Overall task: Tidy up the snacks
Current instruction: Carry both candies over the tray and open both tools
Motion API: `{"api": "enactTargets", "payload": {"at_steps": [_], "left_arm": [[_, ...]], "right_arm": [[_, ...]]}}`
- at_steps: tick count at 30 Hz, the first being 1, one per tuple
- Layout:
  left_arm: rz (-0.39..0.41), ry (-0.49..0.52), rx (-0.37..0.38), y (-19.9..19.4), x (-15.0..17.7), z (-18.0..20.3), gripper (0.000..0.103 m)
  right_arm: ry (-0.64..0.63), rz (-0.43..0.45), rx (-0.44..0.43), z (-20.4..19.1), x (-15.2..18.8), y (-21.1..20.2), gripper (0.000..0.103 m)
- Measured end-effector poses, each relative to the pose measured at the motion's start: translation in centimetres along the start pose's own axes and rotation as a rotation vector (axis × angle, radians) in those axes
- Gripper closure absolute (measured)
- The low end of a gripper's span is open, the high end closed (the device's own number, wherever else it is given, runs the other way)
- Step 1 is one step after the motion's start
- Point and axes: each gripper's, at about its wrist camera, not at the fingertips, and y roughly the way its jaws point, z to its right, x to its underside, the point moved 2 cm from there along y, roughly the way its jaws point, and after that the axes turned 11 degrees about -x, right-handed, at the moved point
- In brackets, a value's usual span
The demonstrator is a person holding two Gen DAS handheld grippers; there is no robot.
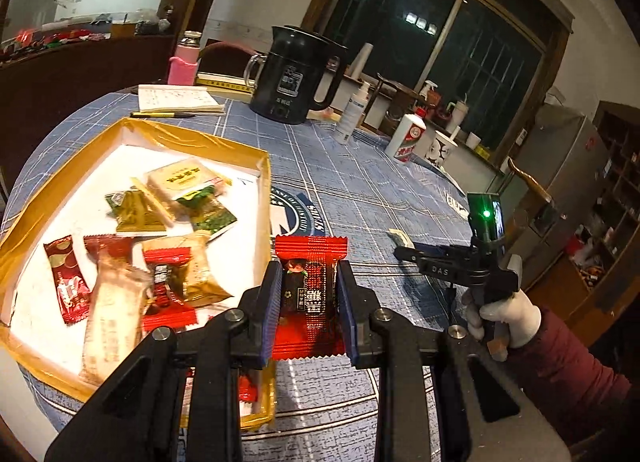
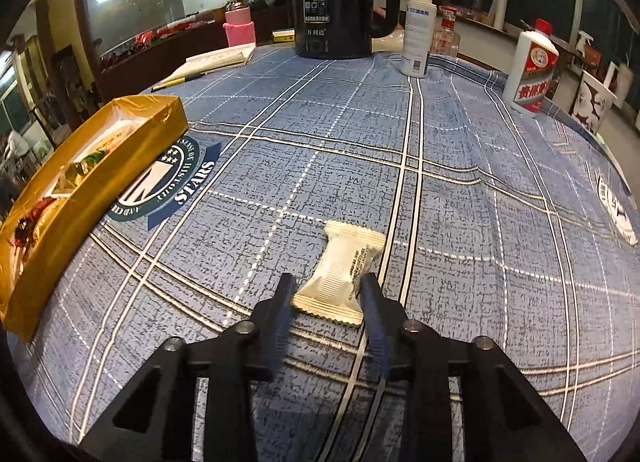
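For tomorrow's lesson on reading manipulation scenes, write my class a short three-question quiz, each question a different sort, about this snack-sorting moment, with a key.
1. True or false: the left gripper is clamped on a red snack packet.
2. Which item lies between the fingers of the right gripper? A. a pen B. a cream snack packet C. a spray bottle
3. Fill in: the sorted snacks lie in a ____-walled box.

Key: 1 true; 2 B, on the blue checked tablecloth; 3 gold.
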Motion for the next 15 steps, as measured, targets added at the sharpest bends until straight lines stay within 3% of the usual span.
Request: {"api": "enactTargets", "payload": {"at_steps": [6, 10, 15], "left_arm": [[0.01, -0.034, -0.007, -0.6, 0.0, -1.7, 0.079], [0.016, -0.064, -0.033, -1.1, -1.0, -4.0, 0.079], [0.017, -0.105, -0.086, -1.0, -3.3, -7.1, 0.079]], "right_arm": [[0.059, 0.036, -0.013, -0.2, -0.4, -0.9, 0.071], [0.053, 0.081, -0.082, -2.2, -1.5, -3.0, 0.071], [-0.009, 0.118, -0.217, -7.8, -3.5, -4.8, 0.071]]}}
